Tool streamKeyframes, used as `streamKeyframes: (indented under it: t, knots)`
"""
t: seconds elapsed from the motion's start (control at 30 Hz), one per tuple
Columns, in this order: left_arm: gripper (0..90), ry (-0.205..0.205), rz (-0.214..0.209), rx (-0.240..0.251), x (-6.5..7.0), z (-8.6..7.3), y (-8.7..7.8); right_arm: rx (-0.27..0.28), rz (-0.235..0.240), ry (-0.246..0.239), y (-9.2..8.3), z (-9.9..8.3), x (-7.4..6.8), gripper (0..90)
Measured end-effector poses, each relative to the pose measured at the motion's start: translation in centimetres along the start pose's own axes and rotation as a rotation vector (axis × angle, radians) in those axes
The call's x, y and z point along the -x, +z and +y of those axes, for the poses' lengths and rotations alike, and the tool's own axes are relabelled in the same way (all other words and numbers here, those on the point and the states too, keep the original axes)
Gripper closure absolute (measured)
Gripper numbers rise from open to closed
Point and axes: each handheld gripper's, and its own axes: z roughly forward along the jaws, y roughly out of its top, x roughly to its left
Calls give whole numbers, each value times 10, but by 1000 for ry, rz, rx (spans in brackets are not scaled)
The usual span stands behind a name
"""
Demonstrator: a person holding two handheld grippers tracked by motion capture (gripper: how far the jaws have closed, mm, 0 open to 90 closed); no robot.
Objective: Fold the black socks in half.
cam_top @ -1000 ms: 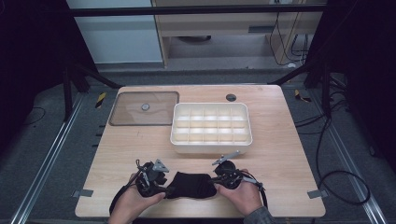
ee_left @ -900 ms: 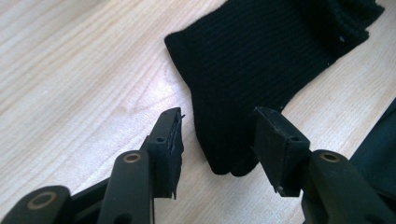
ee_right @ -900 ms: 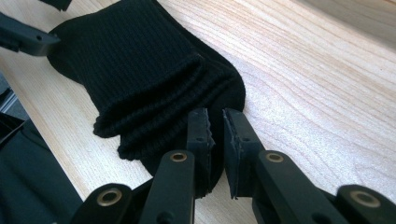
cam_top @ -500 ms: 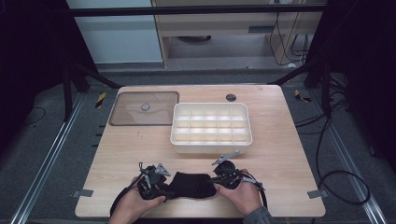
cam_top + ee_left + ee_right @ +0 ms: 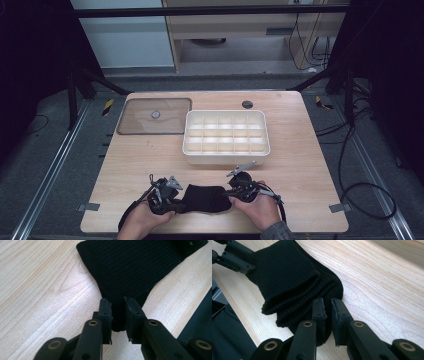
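Both grippers pinch the folded black cloth [image 5: 206,198] at the table's [image 5: 310,170] near edge.
Your left gripper [image 5: 117,305], jaws just closing, nips one corner; your right gripper [image 5: 327,305] clamps the layered end. Soft, light, floppy: hold the edges.

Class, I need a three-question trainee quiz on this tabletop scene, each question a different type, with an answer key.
1. True or false: the compartment tray holds several items.
2. What does the left hand-held gripper grip?
3. The clear lid lies: A) on the tray B) left of the tray C) on the floor.

Key: 1 false, its compartments look empty; 2 the black knitted cloth, which the right hand-held gripper also grips; 3 B.
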Motion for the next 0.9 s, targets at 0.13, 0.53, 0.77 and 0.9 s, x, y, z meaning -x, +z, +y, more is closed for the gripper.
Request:
streamKeyframes:
  t: [0.13, 0.53, 0.77, 0.9]
  knots:
    - [811, 6, -1, 4, 0, 1, 0, 1, -1, 1, -1, 0, 0, 816]
    - [830, 21, 14, 4, -2, 6, 0, 8, -8, -5, -3, 1, 0, 818]
    - [832, 29, 22, 14, -3, 10, -2, 12, -10, -10, -4, 3, 0, 818]
    - [832, 33, 27, 23, -4, 13, -6, 13, -13, -13, -5, 4, 0, 818]
